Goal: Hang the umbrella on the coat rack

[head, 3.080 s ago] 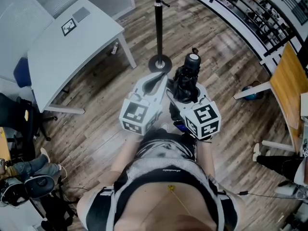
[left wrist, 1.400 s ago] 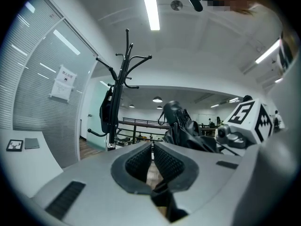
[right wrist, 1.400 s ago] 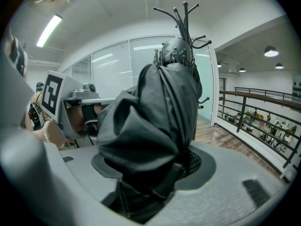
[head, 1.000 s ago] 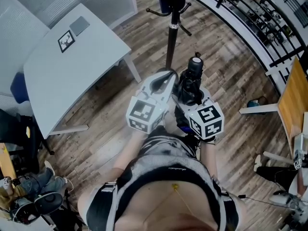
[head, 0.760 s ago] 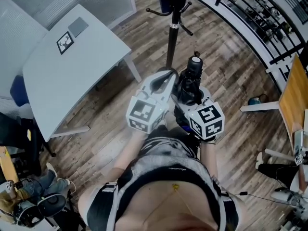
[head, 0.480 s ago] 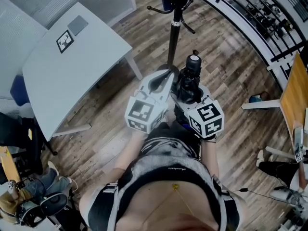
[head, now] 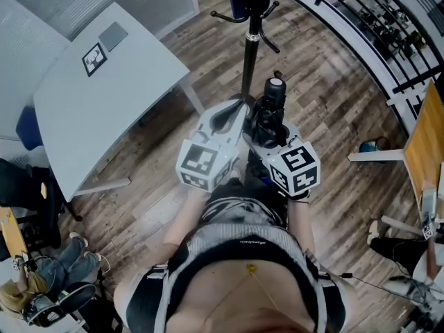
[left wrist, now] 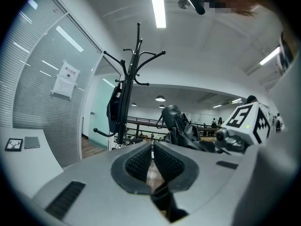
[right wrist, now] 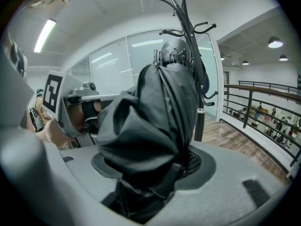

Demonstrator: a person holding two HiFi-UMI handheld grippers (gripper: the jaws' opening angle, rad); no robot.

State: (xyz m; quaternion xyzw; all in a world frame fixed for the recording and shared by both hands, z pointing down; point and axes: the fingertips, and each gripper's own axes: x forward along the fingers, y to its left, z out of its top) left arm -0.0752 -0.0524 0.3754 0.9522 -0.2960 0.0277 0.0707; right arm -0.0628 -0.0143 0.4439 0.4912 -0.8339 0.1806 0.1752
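Observation:
A folded black umbrella (head: 269, 113) points up and forward, and my right gripper (head: 266, 136) is shut on its bunched fabric (right wrist: 155, 121). Just left of it my left gripper (head: 223, 118) has its jaws almost together. A dark strap (left wrist: 164, 199) is caught low between the left fingers (left wrist: 139, 164). The black coat rack (head: 250, 50) stands straight ahead, its curved hooks (left wrist: 136, 60) above both grippers. In the right gripper view the coat rack (right wrist: 199, 119) rises right behind the umbrella. A dark bag (left wrist: 114, 109) hangs on the rack's left side.
A white table (head: 104, 89) with a marker card stands at the left. A black railing (head: 361, 26) curves along the right, by a wooden desk edge (head: 424, 141). Glass partition walls (right wrist: 117, 65) lie behind the rack. Wooden floor (head: 319, 109) surrounds the pole.
Since three seconds ago the coat rack has come nearer and its hooks now show at the top. Both grippers keep the same hold and pose; the umbrella has shifted slightly forward.

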